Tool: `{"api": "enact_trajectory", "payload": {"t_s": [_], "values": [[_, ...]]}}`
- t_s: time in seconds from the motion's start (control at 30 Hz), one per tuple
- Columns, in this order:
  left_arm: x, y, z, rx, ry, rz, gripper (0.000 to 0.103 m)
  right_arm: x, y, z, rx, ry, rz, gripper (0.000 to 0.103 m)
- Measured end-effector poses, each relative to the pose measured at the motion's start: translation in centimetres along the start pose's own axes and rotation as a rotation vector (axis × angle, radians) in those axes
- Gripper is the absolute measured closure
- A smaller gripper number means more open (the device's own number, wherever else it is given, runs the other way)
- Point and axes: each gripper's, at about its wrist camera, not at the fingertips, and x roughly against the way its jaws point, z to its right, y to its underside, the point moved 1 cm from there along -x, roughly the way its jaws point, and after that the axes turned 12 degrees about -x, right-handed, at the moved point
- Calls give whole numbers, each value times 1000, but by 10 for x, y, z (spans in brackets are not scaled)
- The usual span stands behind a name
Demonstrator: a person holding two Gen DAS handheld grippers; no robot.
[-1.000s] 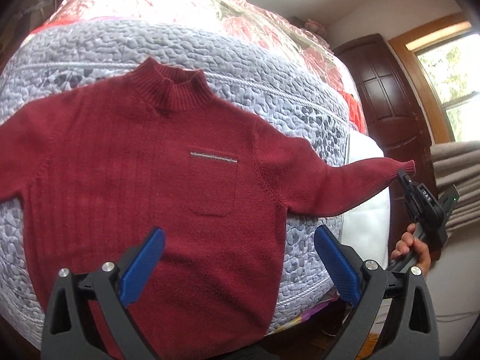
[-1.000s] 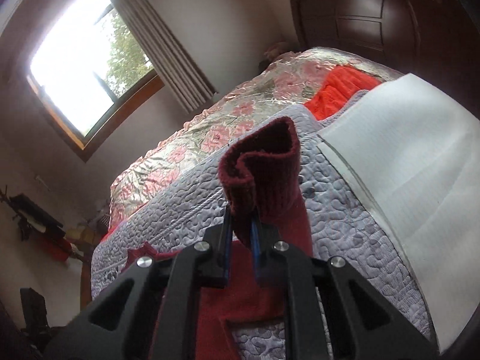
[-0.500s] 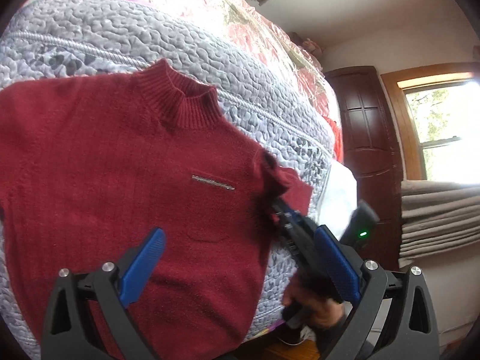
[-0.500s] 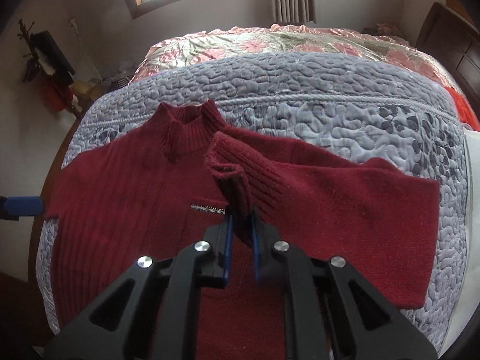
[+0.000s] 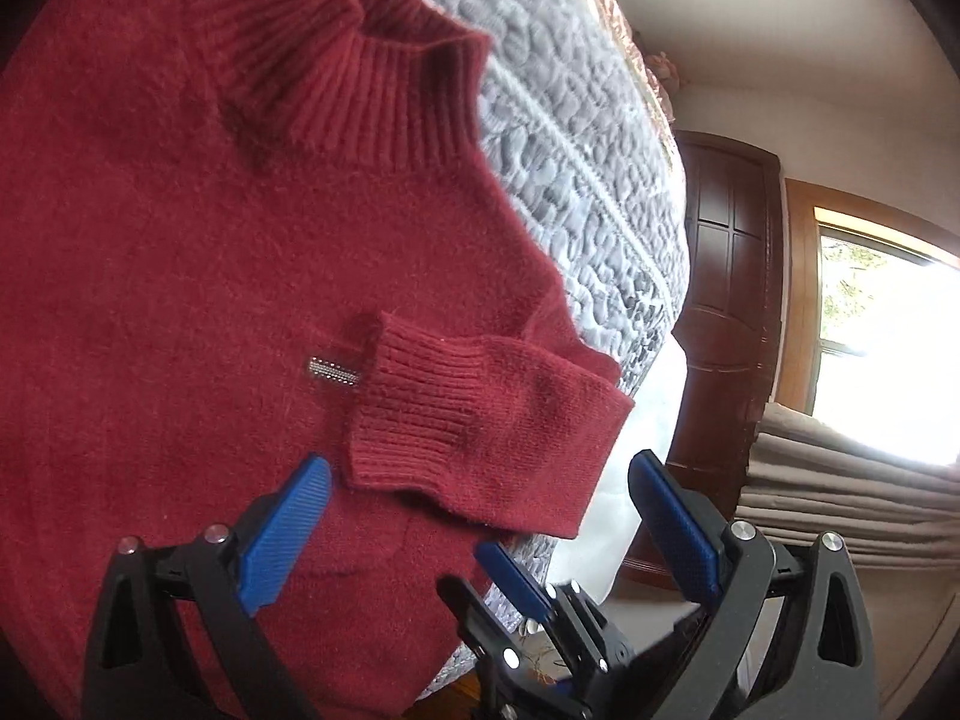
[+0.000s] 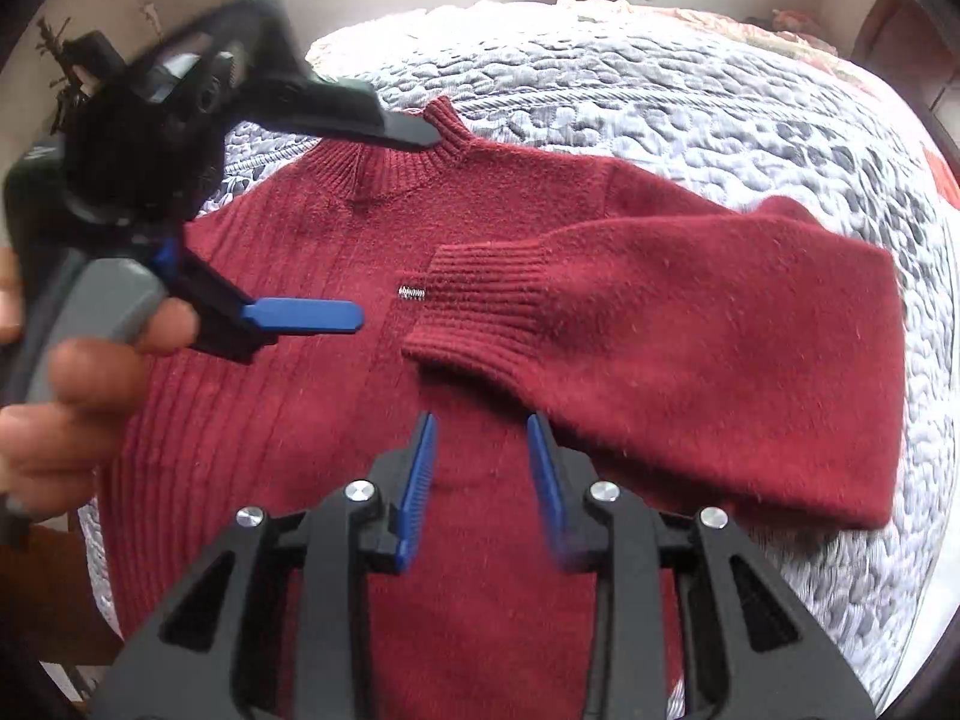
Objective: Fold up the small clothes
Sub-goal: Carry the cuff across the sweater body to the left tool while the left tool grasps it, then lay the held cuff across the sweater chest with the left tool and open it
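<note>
Sweater (image 6: 492, 360) flat on grey quilt (image 6: 690, 108), sleeve (image 6: 690, 354) folded across chest, cuff near 12 o'clock from right gripper (image 6: 483, 492), jaws apart, empty. Left gripper (image 5: 474, 531) spread wide too, hovering over the chest, gripping nothing.

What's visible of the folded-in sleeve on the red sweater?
The sleeve is dark red fuzzy knit with a ribbed cuff. It lies flat, folded across the sweater's chest, and the cuff end covers part of the small metallic pocket trim. Its fold sits over the grey quilt. Neither claw touches it.
</note>
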Motion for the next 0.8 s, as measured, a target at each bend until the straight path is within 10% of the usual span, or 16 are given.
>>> {"api": "enact_trajectory", "payload": {"t_s": [0.33, 0.6, 0.8], "values": [[-41, -2, -8, 32, -117, -57, 6, 34, 55, 20, -162, -55, -72, 62], [-45, -6, 0, 16, -224, -116, 72, 50, 46, 14, -190, -109, -20, 61], [-26, -3, 6, -57, -250, -57, 93, 55, 48, 17, -196, -105, -25, 61]]}}
